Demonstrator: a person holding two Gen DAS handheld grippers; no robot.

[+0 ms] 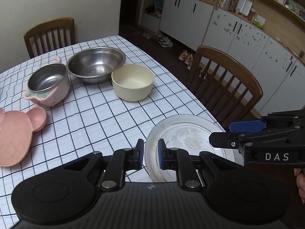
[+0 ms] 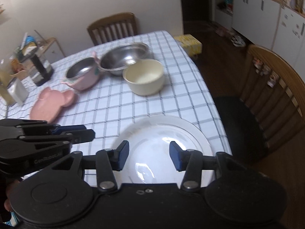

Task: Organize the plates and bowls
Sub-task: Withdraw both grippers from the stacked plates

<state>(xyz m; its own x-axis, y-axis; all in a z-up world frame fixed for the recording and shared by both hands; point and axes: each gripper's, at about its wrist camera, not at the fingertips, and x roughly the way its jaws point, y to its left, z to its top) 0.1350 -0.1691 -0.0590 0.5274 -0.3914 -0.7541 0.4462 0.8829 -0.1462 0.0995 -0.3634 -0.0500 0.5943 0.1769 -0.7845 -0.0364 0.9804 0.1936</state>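
Note:
A white plate [image 1: 183, 133] with a faint flower print lies at the table's near right corner; it also shows in the right wrist view [image 2: 162, 133]. My left gripper [image 1: 151, 152] is slightly open, its jaws straddling the plate's left rim. My right gripper [image 2: 149, 154] is open above the plate's middle and shows from the side in the left wrist view [image 1: 225, 133]. Farther back stand a cream bowl [image 1: 132, 82], a large steel bowl [image 1: 96, 64], a pink pot with a steel liner [image 1: 47, 85] and a pink bear-shaped plate [image 1: 17, 129].
The table has a checked cloth [image 1: 91, 118]. A wooden chair [image 1: 226, 84] stands at the right edge, another [image 1: 50, 36] at the far end. In the right wrist view, a dark appliance [image 2: 41, 70] and boxes stand at the table's far left.

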